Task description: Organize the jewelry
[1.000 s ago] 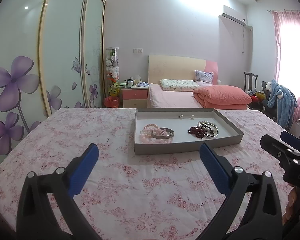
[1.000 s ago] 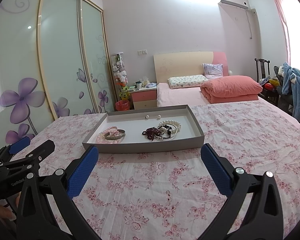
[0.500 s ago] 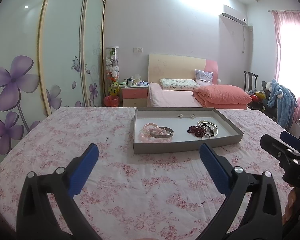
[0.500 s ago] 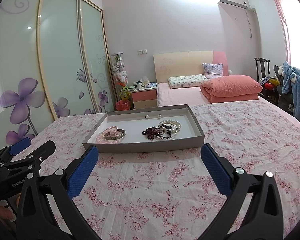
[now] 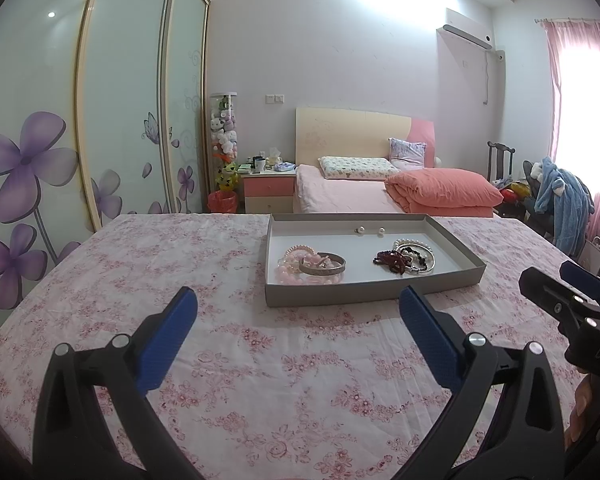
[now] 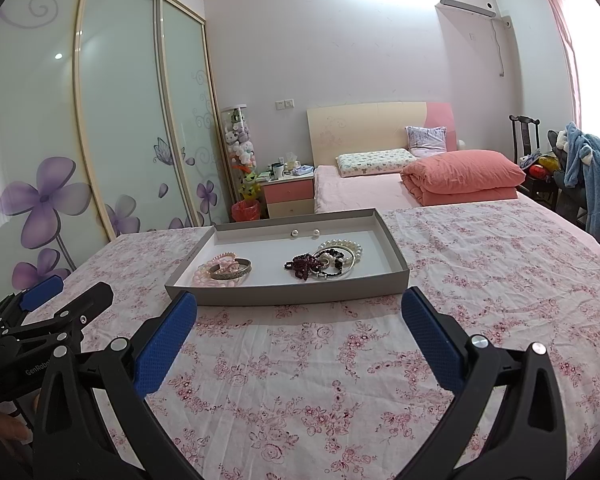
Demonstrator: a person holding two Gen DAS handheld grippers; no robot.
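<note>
On the flowered cloth (image 5: 260, 380), left to right:

Left gripper (image 5: 298, 312): released, jaws spread wide, nothing between them; low over the cloth at 6 o'clock of the tray.

Tray (image 5: 372, 298): grey, shallow, flat on the cloth at 12 o'clock of both grippers, well apart from the blue pads.

Pink cluster (image 5: 296, 266): pink bead strands with a silver bangle (image 5: 322, 267) lying over them, at 9 o'clock inside the tray.

Pearl studs (image 5: 370, 231): two, side by side near the far wall, at 12 o'clock.

Dark cluster (image 5: 392, 261): dark red beads tangled with white pearl strand (image 5: 410, 245) and black-and-silver bracelets, at 3 o'clock.

Right gripper (image 6: 299, 312): released, jaws wide, empty; near wall of the tray close ahead.

Step in hand: unsettled; all jewelry already in the tray in two heaps, fitting either gathered-and-done or awaiting sorting.

Next move, if any: low reach over the near wall, narrow pinch on one strand only.

Edges: tray walls all round; far table edge just behind the tray.

Open room: bare cloth wide at 9 and 3 o'clock of the tray.
</note>
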